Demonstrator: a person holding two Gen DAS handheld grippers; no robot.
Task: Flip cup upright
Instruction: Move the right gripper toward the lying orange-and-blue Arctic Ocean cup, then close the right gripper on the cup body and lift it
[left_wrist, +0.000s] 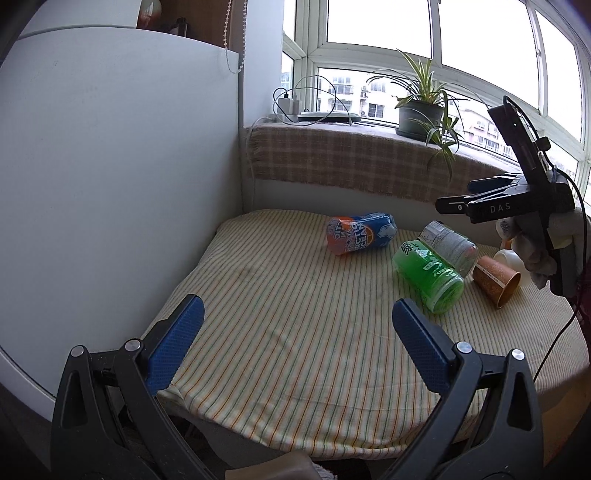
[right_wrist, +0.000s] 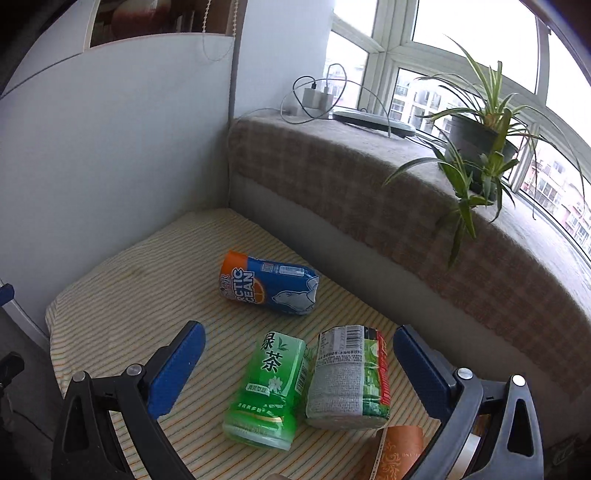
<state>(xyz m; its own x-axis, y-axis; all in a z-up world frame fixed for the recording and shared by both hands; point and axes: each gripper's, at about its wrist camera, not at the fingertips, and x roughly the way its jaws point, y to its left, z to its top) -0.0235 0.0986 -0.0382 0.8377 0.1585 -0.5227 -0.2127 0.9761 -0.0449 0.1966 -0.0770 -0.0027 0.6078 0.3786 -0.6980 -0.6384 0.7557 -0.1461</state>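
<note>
L gripper (left_wrist: 295, 339) is hovering over the striped cloth (left_wrist: 280, 295), jaws wide apart, gripping nothing. Blue-orange can (left_wrist: 360, 232) is lying mid-table, then green can (left_wrist: 430, 277) w/ grey-label can (left_wrist: 448, 245) touching. Brown cup (left_wrist: 496, 280) is lying on its side far right. R gripper (right_wrist: 295, 363) is hanging above the cans, jaws spread wide, empty; cup sitting at its lower edge.

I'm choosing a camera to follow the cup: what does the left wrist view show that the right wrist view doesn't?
Only the left wrist view shows the brown paper cup whole, lying on its side, the right gripper above it, and a white cup behind. Only the right wrist view shows the barcode on the grey-labelled cup. Both show the green tea cup, the blue-orange cup and the striped cloth.
</note>
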